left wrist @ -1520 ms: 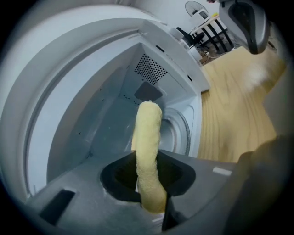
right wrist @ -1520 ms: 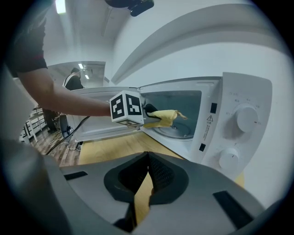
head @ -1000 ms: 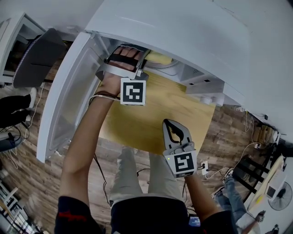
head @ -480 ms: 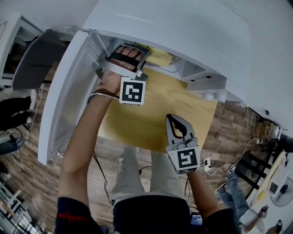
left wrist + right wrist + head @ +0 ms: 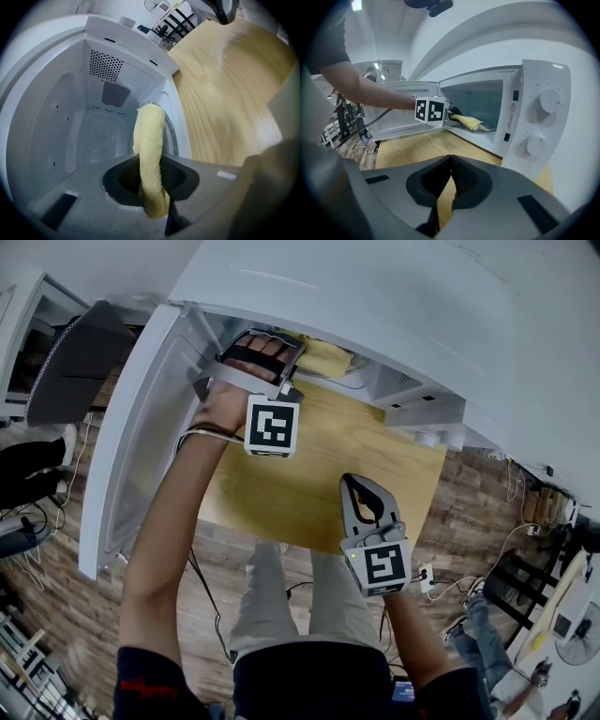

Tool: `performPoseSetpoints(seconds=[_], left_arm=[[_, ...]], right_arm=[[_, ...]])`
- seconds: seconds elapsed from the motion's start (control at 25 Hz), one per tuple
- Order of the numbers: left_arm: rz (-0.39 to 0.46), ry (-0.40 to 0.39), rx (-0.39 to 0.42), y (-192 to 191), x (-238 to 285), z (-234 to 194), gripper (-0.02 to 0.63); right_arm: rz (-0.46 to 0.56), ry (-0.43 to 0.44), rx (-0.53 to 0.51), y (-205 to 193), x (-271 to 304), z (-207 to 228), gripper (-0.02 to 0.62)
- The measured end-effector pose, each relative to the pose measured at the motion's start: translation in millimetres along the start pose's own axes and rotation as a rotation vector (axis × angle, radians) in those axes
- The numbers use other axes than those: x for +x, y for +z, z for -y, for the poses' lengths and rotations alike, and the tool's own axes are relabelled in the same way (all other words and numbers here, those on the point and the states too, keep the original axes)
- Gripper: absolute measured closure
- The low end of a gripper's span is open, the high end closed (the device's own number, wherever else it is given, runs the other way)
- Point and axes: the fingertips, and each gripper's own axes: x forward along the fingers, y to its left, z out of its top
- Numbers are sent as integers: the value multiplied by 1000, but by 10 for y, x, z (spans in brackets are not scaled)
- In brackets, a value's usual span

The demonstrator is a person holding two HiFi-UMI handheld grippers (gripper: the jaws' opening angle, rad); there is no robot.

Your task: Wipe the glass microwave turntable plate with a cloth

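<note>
My left gripper (image 5: 270, 354) reaches into the open microwave (image 5: 375, 296) and is shut on a yellow cloth (image 5: 150, 150). The cloth hangs forward from the jaws over the glass turntable plate (image 5: 171, 136), whose rim shows faintly at the cavity floor. In the right gripper view the cloth (image 5: 467, 121) lies on the plate (image 5: 489, 131) just inside the door opening. My right gripper (image 5: 450, 174) is shut with nothing between its pads. It hovers over the wooden table (image 5: 319, 465) in front of the microwave, as the head view shows the right gripper (image 5: 357, 489).
The microwave door (image 5: 131, 437) stands swung open to the left. Two control knobs (image 5: 547, 101) sit on the panel at the right. A cable (image 5: 202, 596) hangs below the table's front edge. A dark chair (image 5: 80, 357) stands at the far left.
The left gripper has shifted and rolled slightly inside the microwave with the cloth. The right gripper has stayed in place, shut.
</note>
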Motion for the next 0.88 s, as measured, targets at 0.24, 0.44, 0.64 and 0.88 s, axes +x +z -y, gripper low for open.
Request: performPoseSetpoints(seconds=[0.24,0.44,0.64,0.88], left_arm=[[5,-19,8,96,20,-3,529],[10,-32,16,168,38,18,530],[10,-37,7,142,42,12,529],[15,-36,7,160,50,8,529]], right_arm=[[-5,7,3,-39,-15,-17,584],[-8,4,12,-70,-21,-1,584],[8,-17,13,13,100,123,584],[43,-49,-6,206,411,302,584]])
